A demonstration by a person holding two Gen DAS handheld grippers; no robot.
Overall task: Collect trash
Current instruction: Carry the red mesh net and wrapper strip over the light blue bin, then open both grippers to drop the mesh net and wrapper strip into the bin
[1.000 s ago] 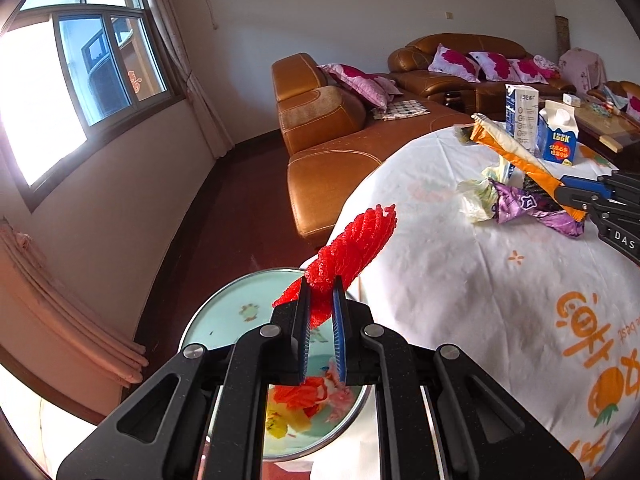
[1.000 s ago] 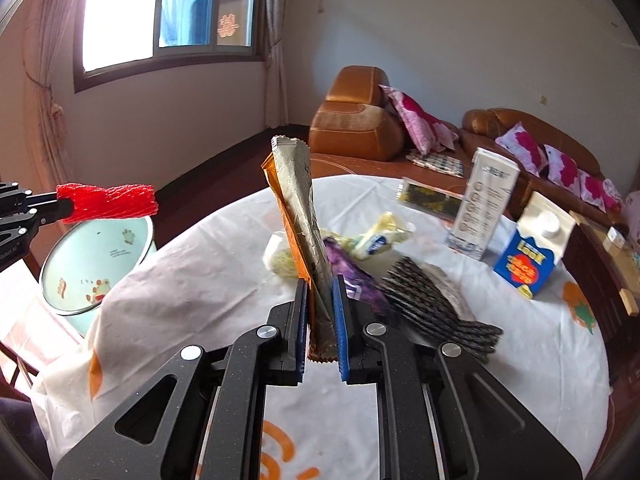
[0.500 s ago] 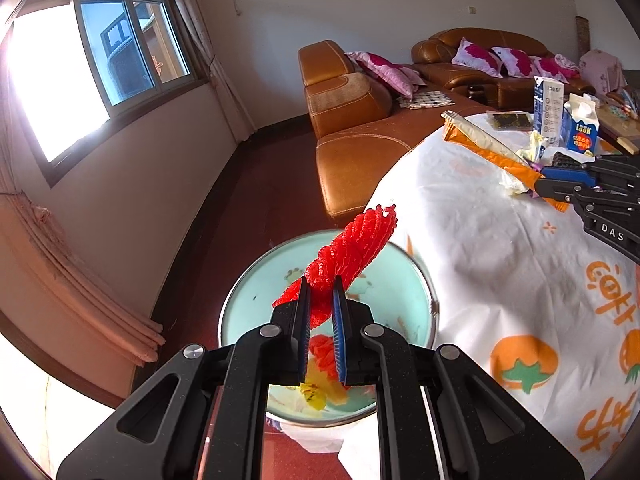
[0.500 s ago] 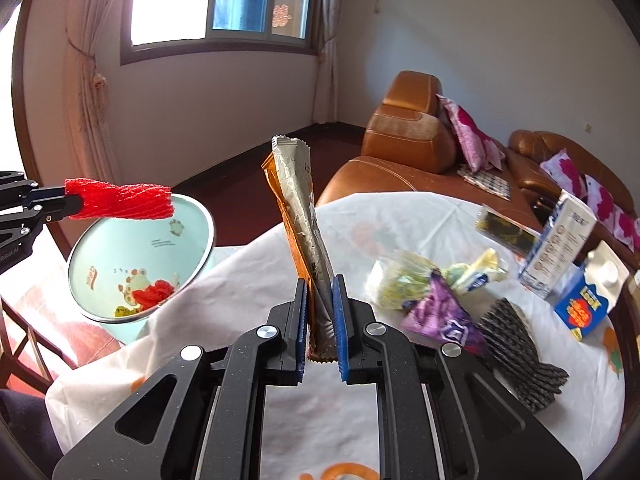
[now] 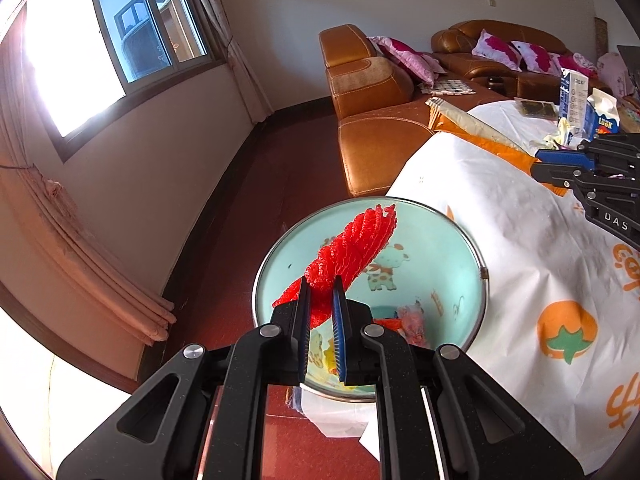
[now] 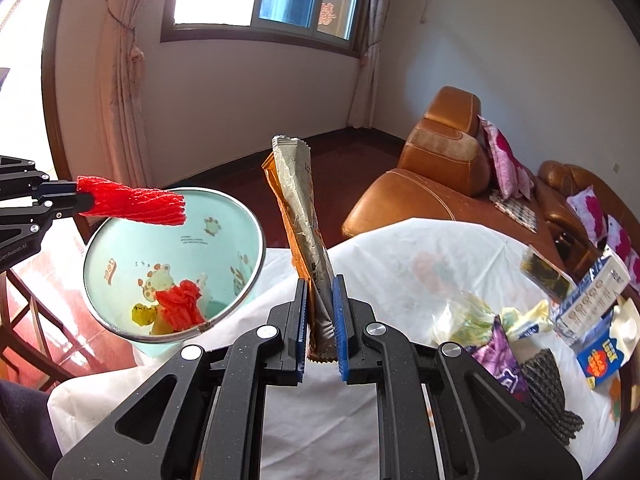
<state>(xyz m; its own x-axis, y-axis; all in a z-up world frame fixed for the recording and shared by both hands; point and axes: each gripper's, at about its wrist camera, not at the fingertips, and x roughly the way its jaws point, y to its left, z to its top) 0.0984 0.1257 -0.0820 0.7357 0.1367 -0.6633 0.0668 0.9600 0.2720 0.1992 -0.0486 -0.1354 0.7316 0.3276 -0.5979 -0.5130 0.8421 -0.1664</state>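
The left fingers (image 5: 322, 300) pinch a red foam net (image 5: 352, 242) that hangs over the mouth of the bin (image 6: 120, 312). The right fingers (image 6: 320, 296) clamp an orange wrapper (image 6: 298, 216) upright, over the bench (image 6: 400, 248) edge beside the bin. Judging from this, two pieces are about to be dropped. Red and yellow scraps (image 6: 176, 308) already lie in the bin. Left on the bench: purple wrapper (image 6: 496, 360), black net (image 6: 548, 384), cartons (image 6: 600, 356). Readable: "LOOK" on the blue carton, "DAS" on the right gripper body.
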